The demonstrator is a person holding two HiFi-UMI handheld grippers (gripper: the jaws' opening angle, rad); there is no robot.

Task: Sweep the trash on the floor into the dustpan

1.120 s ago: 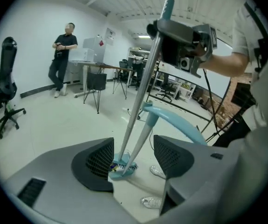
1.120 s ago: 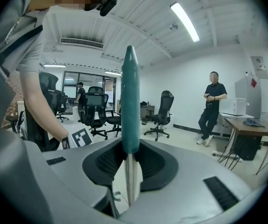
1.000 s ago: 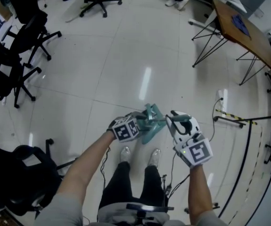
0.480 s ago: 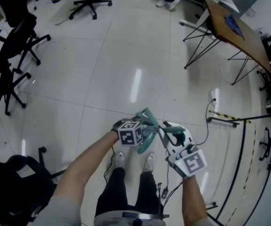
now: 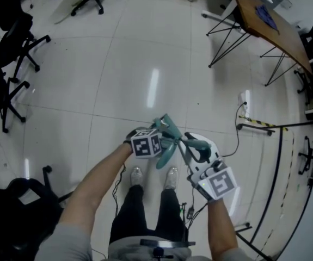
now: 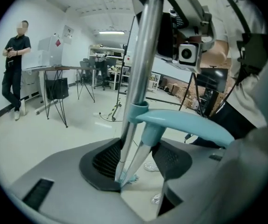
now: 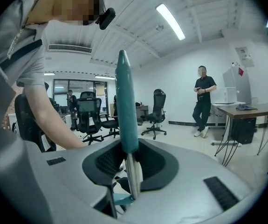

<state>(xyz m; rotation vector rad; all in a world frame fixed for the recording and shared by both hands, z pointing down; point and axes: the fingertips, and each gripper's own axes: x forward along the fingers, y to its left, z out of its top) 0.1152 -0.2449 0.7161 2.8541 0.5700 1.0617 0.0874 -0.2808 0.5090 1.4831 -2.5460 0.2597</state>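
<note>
A teal dustpan and broom set (image 5: 166, 137) stands upright on the floor in front of my feet. My left gripper (image 5: 163, 141) reaches in from the left. In the left gripper view the silver broom pole (image 6: 140, 73) and the teal-clipped dustpan pole (image 6: 145, 146) both stand between the jaws of the left gripper (image 6: 138, 164). These jaws are closing, and the pads do not visibly press on the poles. My right gripper (image 5: 193, 147) is shut on the broom handle (image 7: 126, 111) just under its teal grip, seen at the right gripper (image 7: 131, 164).
Black office chairs (image 5: 6, 53) stand at the left and far back. A wooden table on wire legs (image 5: 268, 26) is at the upper right. Cables and a striped floor strip (image 5: 257, 125) lie at the right. A person (image 6: 13, 64) stands by the table.
My left gripper has rolled and edged closer to the two poles, so the grippers stand nearer each other. The right gripper keeps its hold on the handle.
</note>
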